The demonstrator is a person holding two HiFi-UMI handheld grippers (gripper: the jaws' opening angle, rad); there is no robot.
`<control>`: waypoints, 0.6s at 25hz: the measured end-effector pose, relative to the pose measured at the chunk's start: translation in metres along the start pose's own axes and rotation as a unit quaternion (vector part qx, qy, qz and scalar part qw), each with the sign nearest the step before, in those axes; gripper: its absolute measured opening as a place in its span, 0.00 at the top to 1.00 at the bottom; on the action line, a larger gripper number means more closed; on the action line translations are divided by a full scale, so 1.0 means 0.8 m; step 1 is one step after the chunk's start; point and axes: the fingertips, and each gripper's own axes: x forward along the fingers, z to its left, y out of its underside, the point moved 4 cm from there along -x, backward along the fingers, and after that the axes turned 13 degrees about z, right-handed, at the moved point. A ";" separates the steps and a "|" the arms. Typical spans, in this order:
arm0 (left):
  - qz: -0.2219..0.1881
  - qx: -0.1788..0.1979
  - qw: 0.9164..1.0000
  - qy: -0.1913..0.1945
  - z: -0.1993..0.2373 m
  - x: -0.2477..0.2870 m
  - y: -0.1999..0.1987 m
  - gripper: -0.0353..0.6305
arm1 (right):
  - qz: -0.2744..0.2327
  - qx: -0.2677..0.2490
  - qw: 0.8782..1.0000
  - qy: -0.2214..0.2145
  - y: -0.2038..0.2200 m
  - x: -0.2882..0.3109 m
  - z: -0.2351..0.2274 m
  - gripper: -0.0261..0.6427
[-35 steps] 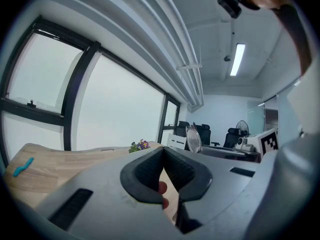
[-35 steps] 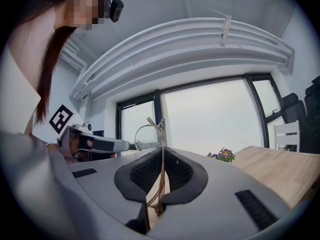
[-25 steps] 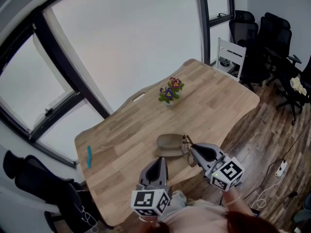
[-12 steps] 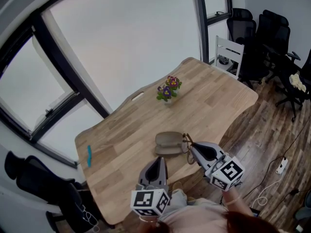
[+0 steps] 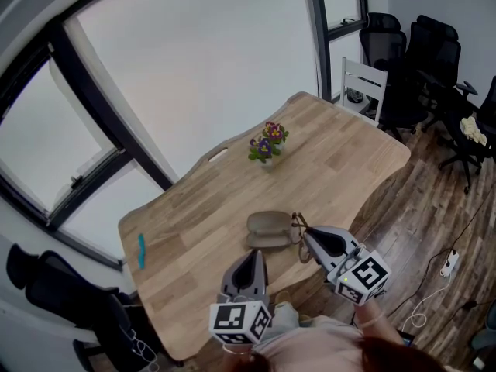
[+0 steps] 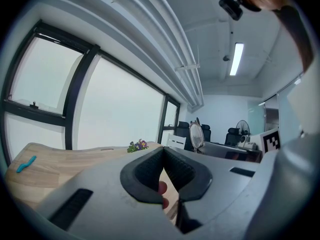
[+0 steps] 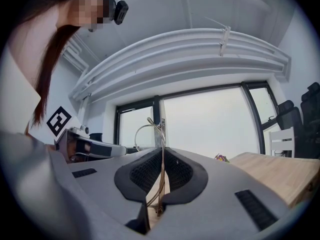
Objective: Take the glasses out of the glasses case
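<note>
A tan oval glasses case point(image 5: 268, 231) lies on the wooden table point(image 5: 201, 208), near its front edge. Thin gold-framed glasses point(image 5: 298, 225) are just right of the case, pinched in my right gripper point(image 5: 305, 235). In the right gripper view the wire frame point(image 7: 162, 134) runs up between the shut pads of the right gripper point(image 7: 161, 153) and sticks out above them. My left gripper point(image 5: 256, 255) hovers below the case, close to the table's edge. In the left gripper view the jaws of the left gripper point(image 6: 163, 154) meet with nothing held.
A small pot of purple and yellow flowers point(image 5: 264, 147) stands mid-table. A blue strip point(image 5: 142, 250) lies at the left end and a white piece point(image 5: 221, 155) by the window side. A white chair point(image 5: 365, 88) and black office chairs point(image 5: 434, 53) stand beyond the far end.
</note>
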 end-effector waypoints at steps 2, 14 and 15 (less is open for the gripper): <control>0.000 -0.001 1.000 0.000 0.001 0.000 0.001 0.95 | 0.001 -0.001 1.000 0.001 0.001 0.001 0.000 0.94; 0.007 -0.003 1.000 0.005 0.008 0.002 0.001 0.95 | 0.008 -0.002 1.000 0.007 0.001 0.007 0.001 0.94; 0.007 -0.003 1.000 0.004 0.010 0.003 0.000 0.95 | 0.010 -0.002 1.000 0.008 0.000 0.009 0.000 0.94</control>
